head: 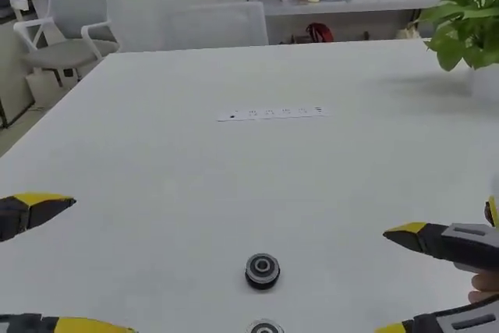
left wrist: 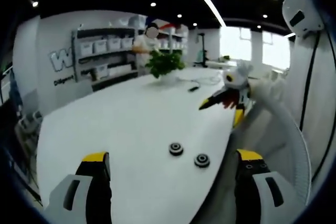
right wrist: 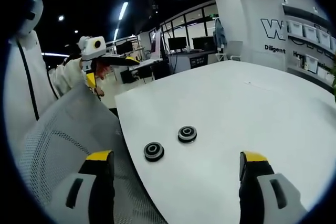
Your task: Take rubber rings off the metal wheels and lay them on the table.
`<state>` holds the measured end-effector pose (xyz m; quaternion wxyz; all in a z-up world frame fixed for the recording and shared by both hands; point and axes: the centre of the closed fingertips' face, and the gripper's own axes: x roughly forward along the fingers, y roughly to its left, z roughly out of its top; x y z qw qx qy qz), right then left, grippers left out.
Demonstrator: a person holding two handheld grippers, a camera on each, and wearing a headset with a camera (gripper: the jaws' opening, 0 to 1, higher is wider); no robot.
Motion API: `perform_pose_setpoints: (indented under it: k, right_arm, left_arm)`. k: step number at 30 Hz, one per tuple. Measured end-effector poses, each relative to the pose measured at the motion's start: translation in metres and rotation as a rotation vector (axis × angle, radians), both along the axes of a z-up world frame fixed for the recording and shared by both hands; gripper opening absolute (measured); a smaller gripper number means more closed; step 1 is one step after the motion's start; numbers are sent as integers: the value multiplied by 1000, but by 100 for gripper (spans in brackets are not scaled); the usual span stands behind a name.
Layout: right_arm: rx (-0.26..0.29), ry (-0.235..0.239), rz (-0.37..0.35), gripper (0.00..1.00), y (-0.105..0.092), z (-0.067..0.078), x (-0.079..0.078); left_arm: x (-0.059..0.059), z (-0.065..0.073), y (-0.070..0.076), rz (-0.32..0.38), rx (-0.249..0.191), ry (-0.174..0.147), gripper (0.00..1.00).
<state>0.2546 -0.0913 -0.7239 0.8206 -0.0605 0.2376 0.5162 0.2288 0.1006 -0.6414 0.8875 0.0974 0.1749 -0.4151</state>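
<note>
Two small metal wheels with black rubber rings lie near the front edge of the white table [head: 234, 177]. One wheel [head: 262, 269] lies a little farther in; the other wheel [head: 264, 327] is cut by the picture's bottom edge. My left gripper [head: 101, 267] is open at the left, well apart from them. At the right my right gripper [head: 382, 281] is also open, with nothing between its jaws. In the left gripper view both wheels [left wrist: 176, 149] [left wrist: 202, 160] lie ahead of the left gripper [left wrist: 173, 156]. From the right gripper [right wrist: 176, 156], both wheels [right wrist: 187, 134] [right wrist: 154, 151] lie ahead.
A row of sockets [head: 270, 113] is set in the table's middle. A potted plant [head: 468, 21] stands at the far right. Chairs [head: 66, 21] stand beyond the far edge. A mesh chair back [right wrist: 63, 140] is close to the table's front edge.
</note>
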Motion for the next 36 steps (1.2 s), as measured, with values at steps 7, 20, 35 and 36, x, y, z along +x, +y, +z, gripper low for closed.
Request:
perform_pose_setpoints:
  k: [7,20,35,36]
  right_arm:
    - [39,-4,44,92,16,0,-3]
    - [60,-18,111,80,33,1,-3]
    - [15,-74,245,66,49,7,0]
    - [11,-77,250,66,50,8,1]
  left_arm:
    - [5,10,-14,-46,-8,-34,100]
    - [9,27,-50,-166,16,-101,96]
    - [16,42,-101,-325,16,-175,89]
    - [16,41,-103,-335,14,-173,89]
